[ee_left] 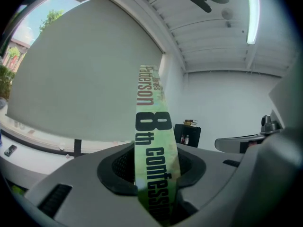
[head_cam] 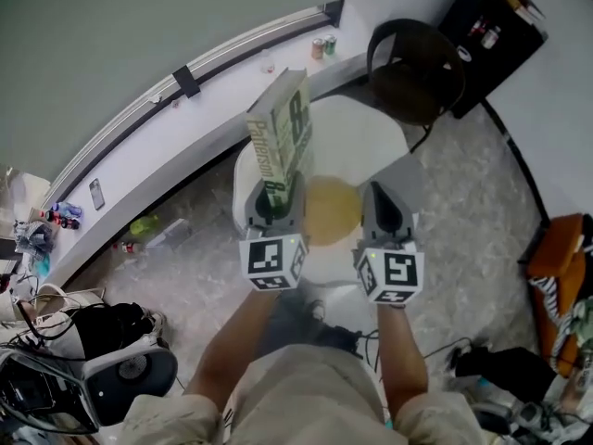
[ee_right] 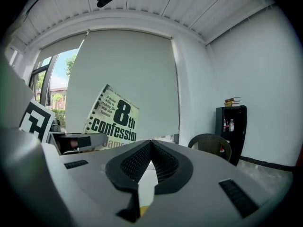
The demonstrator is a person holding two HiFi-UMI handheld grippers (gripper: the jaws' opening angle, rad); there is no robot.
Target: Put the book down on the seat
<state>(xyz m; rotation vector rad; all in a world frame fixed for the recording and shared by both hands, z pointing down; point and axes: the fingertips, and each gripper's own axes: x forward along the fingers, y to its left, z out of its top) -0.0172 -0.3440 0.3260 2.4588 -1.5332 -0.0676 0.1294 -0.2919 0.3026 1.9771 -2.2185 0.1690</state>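
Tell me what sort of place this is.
Probably an office or break room, though I can't be sure: a long white ledge runs under a window blind, drink cans stand on it, and a dark chair sits near a black cabinet with books and bottles.

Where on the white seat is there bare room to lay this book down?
The white seat is bare on its far part, between the yellow round patch and the dark chair. The near part is crowded: the left gripper, holding the book upright, and the right gripper hang over it.
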